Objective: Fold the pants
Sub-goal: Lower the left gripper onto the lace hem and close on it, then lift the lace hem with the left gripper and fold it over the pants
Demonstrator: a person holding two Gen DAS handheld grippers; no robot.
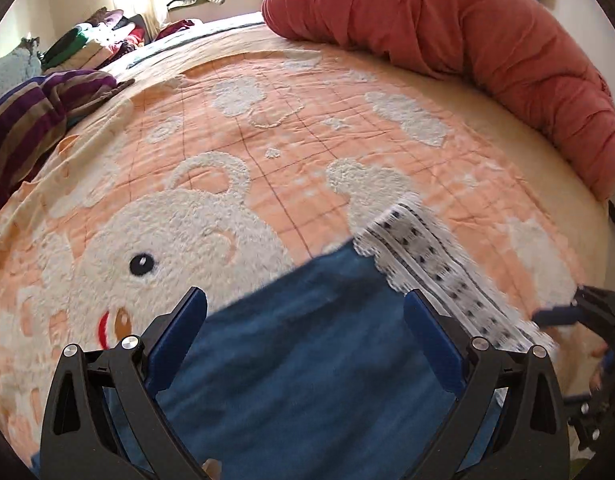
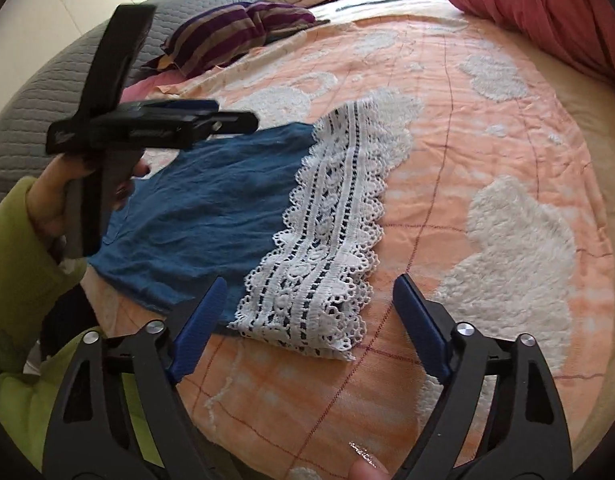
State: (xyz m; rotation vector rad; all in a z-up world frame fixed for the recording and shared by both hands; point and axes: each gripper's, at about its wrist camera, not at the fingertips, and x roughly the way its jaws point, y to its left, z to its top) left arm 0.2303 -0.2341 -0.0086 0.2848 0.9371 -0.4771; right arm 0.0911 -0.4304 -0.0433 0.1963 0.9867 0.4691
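Currently spread wide and gripping nothing: left gripper (image 1: 305, 314) over blue pants (image 2: 195, 204), right gripper (image 2: 307, 304) at near lace hem (image 2: 327, 240), pants flat on orange blanket (image 2: 487, 140).

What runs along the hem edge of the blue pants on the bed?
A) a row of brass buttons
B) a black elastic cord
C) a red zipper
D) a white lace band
D: in the right wrist view a white lace band with scalloped edges borders the blue pants lying on the peach blanket; no zipper, buttons or cord show.
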